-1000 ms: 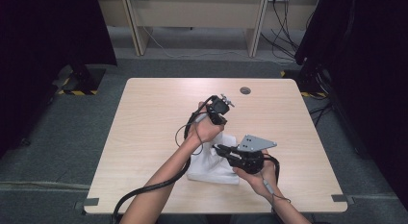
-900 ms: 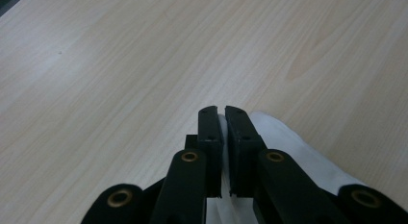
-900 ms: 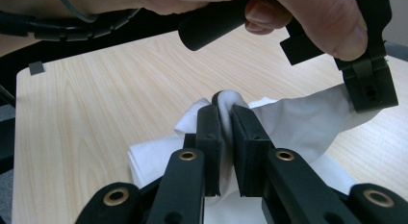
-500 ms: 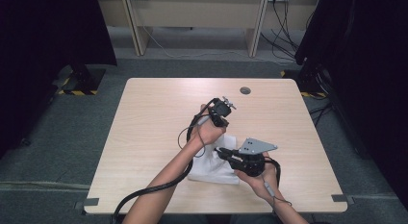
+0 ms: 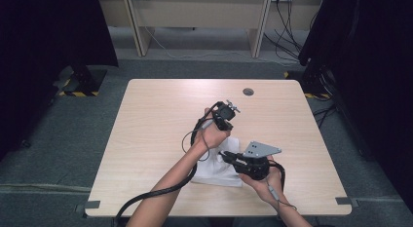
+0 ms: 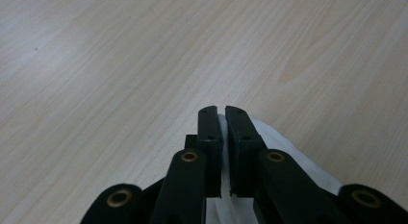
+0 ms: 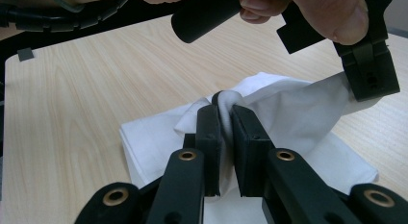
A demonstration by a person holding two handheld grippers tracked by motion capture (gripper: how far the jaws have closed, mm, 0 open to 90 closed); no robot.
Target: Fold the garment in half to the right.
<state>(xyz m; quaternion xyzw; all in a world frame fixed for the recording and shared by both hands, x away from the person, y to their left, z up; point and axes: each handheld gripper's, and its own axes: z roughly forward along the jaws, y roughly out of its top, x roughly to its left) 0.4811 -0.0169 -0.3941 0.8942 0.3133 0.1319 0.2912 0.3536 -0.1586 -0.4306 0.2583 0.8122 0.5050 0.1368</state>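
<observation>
A white cloth [image 5: 216, 171] lies crumpled on the wooden table [image 5: 156, 120], near its front edge. My left gripper [image 5: 225, 125] hangs over the cloth's far side, shut on a lifted corner, and the white fabric [image 6: 288, 142] trails from between its closed jaws. In the right gripper view that same left gripper [image 7: 368, 82] hangs at the upper right, pulling the cloth [image 7: 154, 132] up into a taut sheet. My right gripper [image 5: 225, 154] reaches in low from the right and is shut on a bunched fold [image 7: 226, 101] at the cloth's middle.
A small round grommet [image 5: 248, 91] sits near the table's far edge. A black cable [image 5: 160, 190] trails from the left gripper off the front edge. Bare tabletop spreads to the left of and beyond the cloth. Dark curtains stand beyond both sides of the table.
</observation>
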